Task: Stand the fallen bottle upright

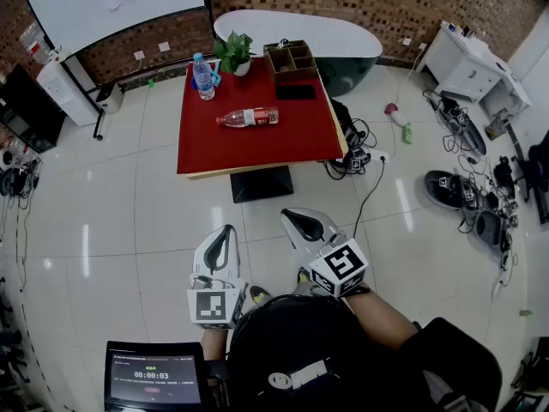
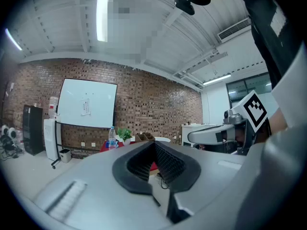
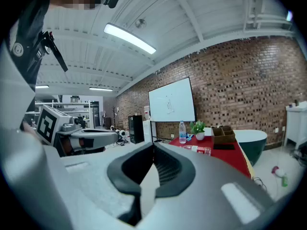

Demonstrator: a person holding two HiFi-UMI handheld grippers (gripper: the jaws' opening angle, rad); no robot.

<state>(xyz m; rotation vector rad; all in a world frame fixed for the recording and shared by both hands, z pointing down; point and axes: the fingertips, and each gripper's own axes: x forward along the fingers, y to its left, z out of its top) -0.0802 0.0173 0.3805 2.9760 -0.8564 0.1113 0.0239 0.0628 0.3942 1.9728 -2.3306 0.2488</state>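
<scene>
Meanwhile the bottle lies on its side on the table; the left gripper and right gripper hover well apart from it, both clenched empty.

The fallen bottle in the middle of the table is clear, glossy plastic with a red label band, and the upright bottle at the far left corner looks the same. The table top is matt red; the compartment box at its far edge looks wooden. The floor tiles are pale and glossy. The left gripper and right gripper have smooth matt grey plastic shells and black ribbed pads; the wall is rough brick
</scene>
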